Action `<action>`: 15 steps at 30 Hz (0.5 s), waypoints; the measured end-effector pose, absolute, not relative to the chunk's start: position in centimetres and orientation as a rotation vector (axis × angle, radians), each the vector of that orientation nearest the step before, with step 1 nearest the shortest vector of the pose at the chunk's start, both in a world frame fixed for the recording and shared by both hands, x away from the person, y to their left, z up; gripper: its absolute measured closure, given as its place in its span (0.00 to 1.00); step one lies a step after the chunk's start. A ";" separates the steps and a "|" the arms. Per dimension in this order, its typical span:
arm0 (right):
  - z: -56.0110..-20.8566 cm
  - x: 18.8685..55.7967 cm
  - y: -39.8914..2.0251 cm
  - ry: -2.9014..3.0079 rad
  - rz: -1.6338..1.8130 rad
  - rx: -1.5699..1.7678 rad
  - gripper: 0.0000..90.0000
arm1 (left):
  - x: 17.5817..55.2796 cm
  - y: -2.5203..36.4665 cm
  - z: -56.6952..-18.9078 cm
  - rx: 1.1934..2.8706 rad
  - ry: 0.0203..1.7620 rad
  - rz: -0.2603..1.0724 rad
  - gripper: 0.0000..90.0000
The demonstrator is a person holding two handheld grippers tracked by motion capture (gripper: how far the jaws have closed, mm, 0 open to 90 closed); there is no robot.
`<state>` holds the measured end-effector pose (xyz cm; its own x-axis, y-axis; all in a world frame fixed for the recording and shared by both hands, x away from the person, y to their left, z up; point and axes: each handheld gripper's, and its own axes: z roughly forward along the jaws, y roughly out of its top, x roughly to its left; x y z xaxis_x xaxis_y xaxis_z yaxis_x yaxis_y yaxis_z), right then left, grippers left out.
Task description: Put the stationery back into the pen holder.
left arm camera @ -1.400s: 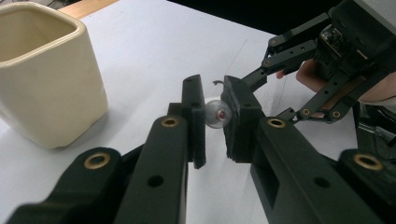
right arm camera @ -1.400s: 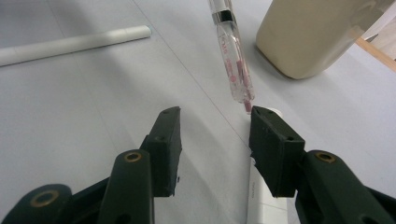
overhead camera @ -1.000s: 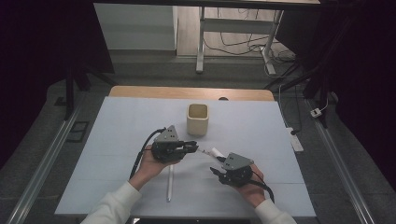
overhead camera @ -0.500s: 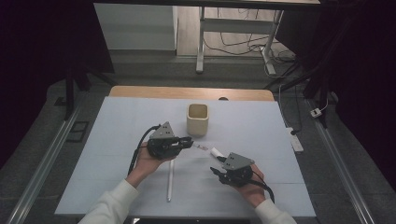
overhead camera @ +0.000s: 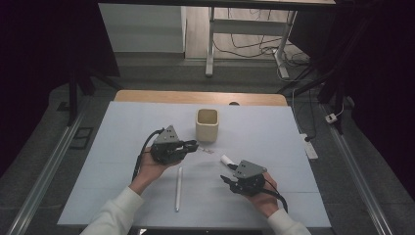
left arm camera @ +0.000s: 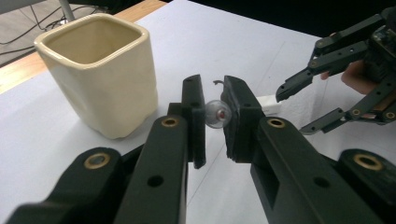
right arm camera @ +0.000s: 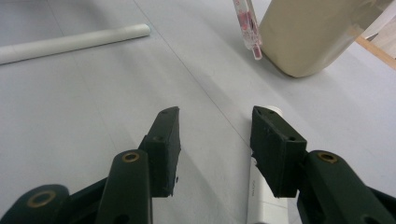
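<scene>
Both tongs differ: left tongs [left arm camera: 215, 114] clamp a clear pen [left arm camera: 217, 113]; right tongs [right arm camera: 215, 135] gape empty.

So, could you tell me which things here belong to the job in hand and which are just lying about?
In the job:
- clear pen, clamped in the left gripper
- cream cup, just beyond it

Lying about:
- white pen
- white marker beside the open right gripper

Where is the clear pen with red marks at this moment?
In the high view, the clear pen is held in the left gripper, just in front of the cream cup, near the table's middle.
</scene>
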<state>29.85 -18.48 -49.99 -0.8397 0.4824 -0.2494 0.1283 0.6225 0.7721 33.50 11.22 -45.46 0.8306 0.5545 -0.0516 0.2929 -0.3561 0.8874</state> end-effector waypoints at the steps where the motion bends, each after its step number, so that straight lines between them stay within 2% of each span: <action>1: -50.0 29.8 -18.5 2.411 1.099 0.482 0.58 | 33.6 11.3 -45.5 1.962 0.631 0.316 0.87; 15: -49.9 29.9 -18.7 2.411 1.088 0.489 0.58 | 34.1 12.7 -44.7 1.927 0.660 0.336 0.87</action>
<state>29.86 -18.72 -49.93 -0.8369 0.4861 -0.2515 0.1331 0.6265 0.7680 34.09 12.75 -44.69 0.8103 0.5831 -0.0581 0.2968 -0.3230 0.8987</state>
